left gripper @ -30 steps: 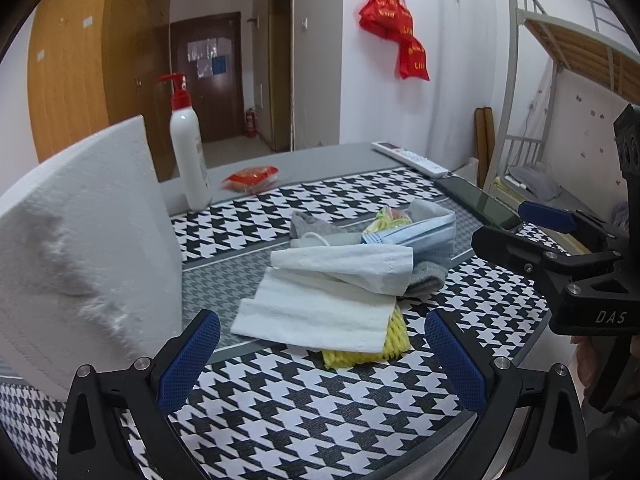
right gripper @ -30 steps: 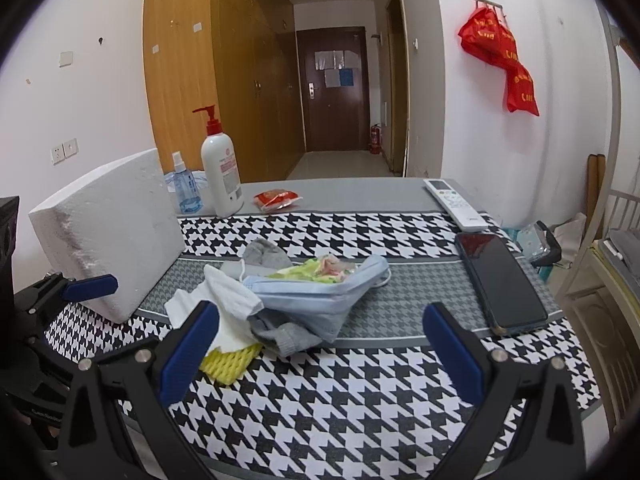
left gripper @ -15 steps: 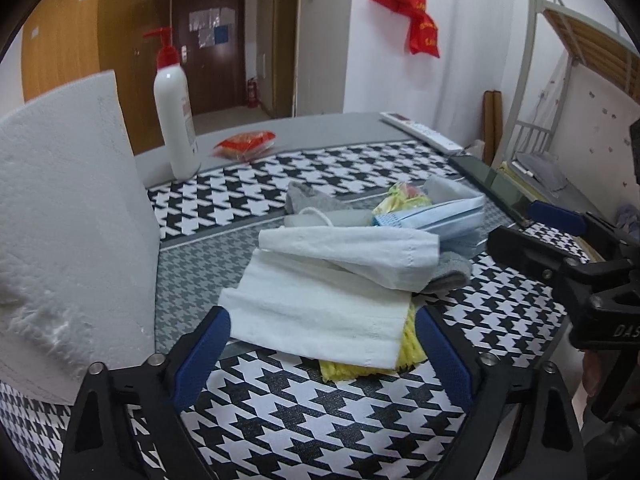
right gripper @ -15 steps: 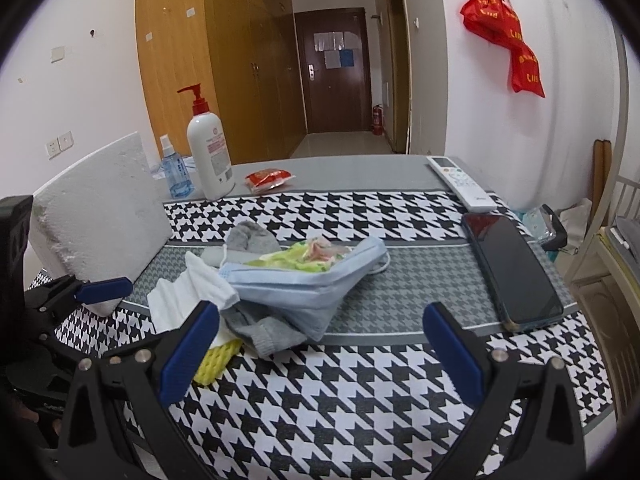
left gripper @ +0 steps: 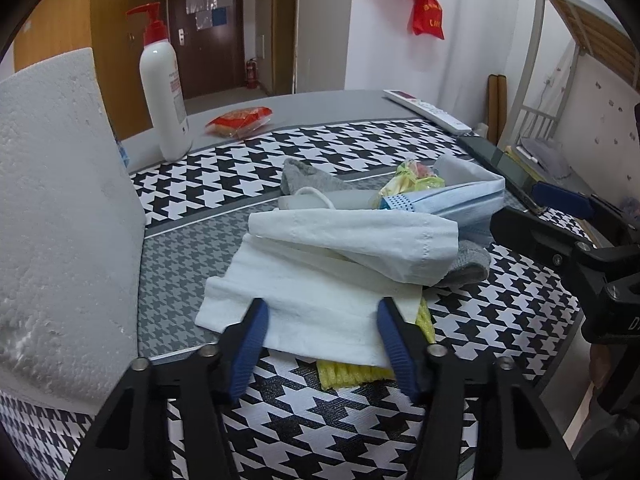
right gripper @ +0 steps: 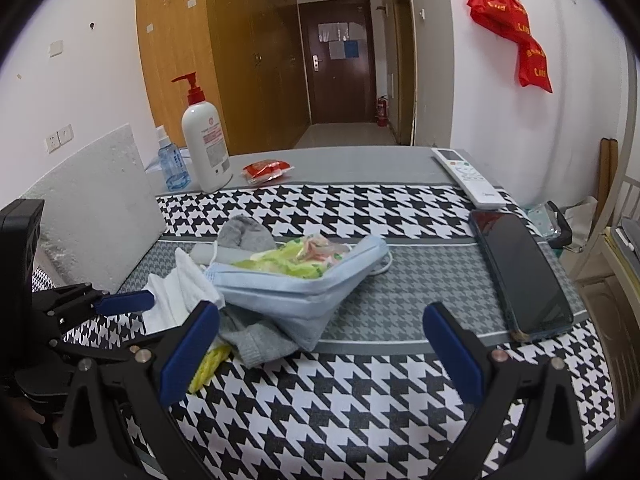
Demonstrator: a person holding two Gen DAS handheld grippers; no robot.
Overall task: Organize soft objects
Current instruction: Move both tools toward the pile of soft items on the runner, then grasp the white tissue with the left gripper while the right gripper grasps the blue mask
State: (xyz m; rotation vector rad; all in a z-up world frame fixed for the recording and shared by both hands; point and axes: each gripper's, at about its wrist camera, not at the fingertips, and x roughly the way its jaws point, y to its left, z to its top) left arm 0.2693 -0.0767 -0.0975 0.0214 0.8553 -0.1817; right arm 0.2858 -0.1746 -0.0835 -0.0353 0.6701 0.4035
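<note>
A pile of soft things lies mid-table: a white tissue (left gripper: 320, 276) on top, a yellow foam net (left gripper: 352, 368) under it, a grey sock (left gripper: 468, 264), a blue face mask (left gripper: 460, 200) and a crumpled yellow-green wrapper (left gripper: 408, 178). My left gripper (left gripper: 322, 340) is open, its fingers straddling the tissue's near edge. My right gripper (right gripper: 320, 344) is open and empty, just short of the mask (right gripper: 296, 292) and sock (right gripper: 256, 340). The tissue (right gripper: 180, 292) and the left gripper's blue fingertip (right gripper: 124, 302) show in the right wrist view.
A white foam block (left gripper: 60, 216) stands close on the left. A pump bottle (left gripper: 164, 92), red snack packet (left gripper: 238, 118), remote (right gripper: 468, 176) and small spray bottle (right gripper: 170, 164) sit at the back. A dark phone (right gripper: 520, 272) lies at the right.
My left gripper has moved forward and down to the tissue and its fingers have narrowed around its near edge. My right gripper has edged closer to the pile, still wide open.
</note>
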